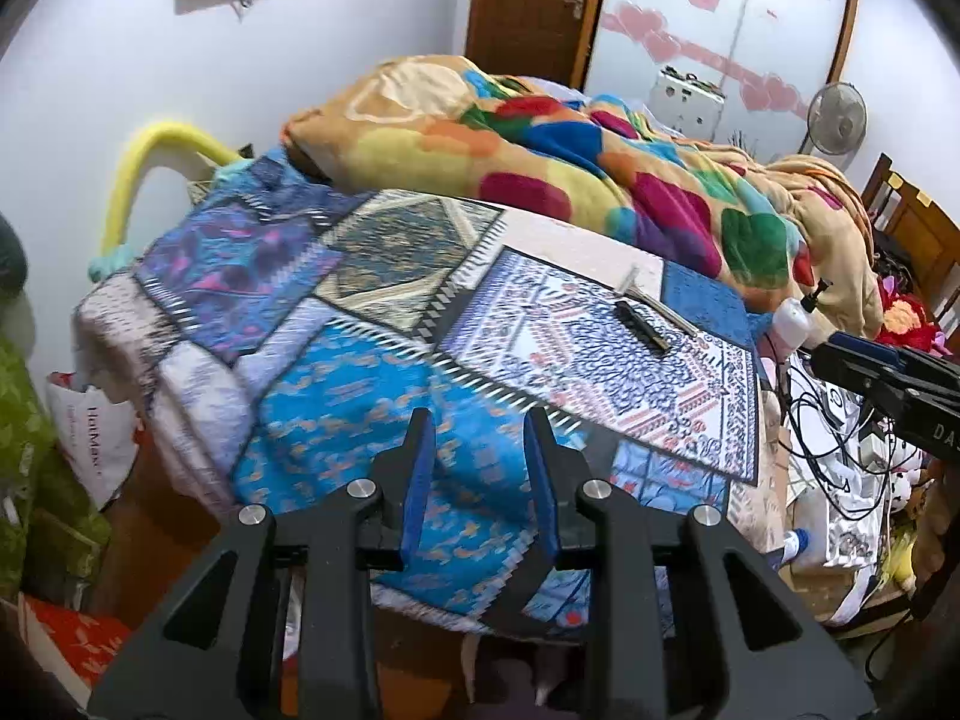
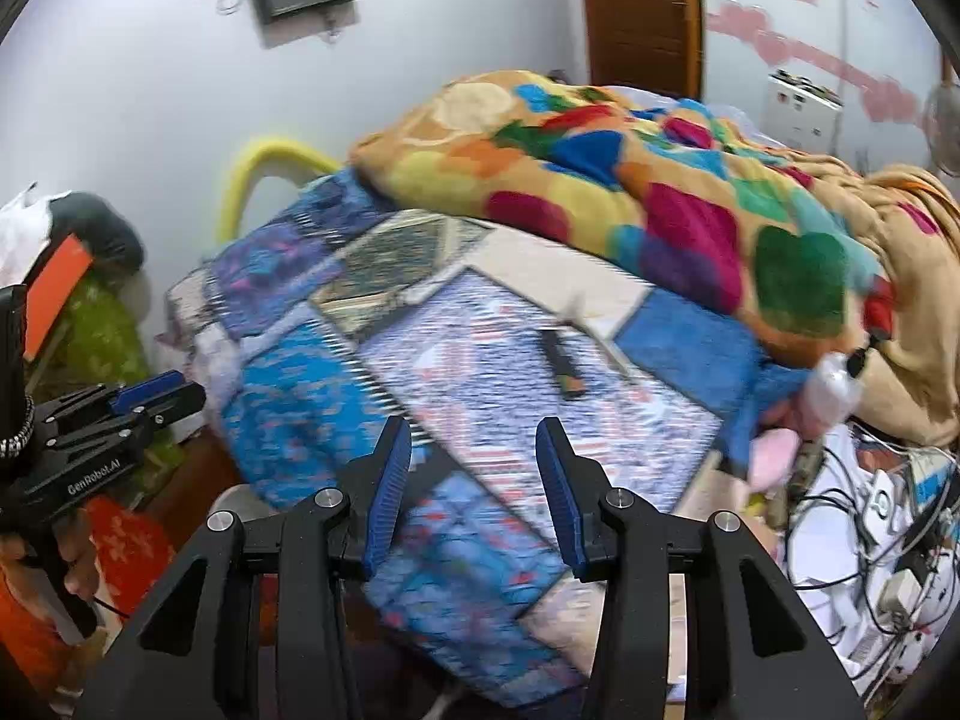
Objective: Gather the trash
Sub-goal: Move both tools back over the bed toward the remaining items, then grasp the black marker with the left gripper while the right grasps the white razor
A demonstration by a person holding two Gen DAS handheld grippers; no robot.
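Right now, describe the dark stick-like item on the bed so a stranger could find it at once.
Start at the bed's patchwork bedspread, in front of the heaped multicoloured blanket. On the blue-and-white patterned patch lies a short black pen-like object with a yellowish tip. Just beside it is a longer, thin, pale silvery strip; the one you want is the darker, stubbier one.

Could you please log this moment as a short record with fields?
setting: bed with a patchwork bedspread and a heaped multicoloured blanket
items on bed: dark pen-like object beside a thin pale stick-like object, lying apart from both grippers
left gripper: open, empty, above the near edge of the bed
right gripper: open, empty, facing the same two items
right of bed: pump bottle and tangled cables
image quality: right wrist view is motion-blurred
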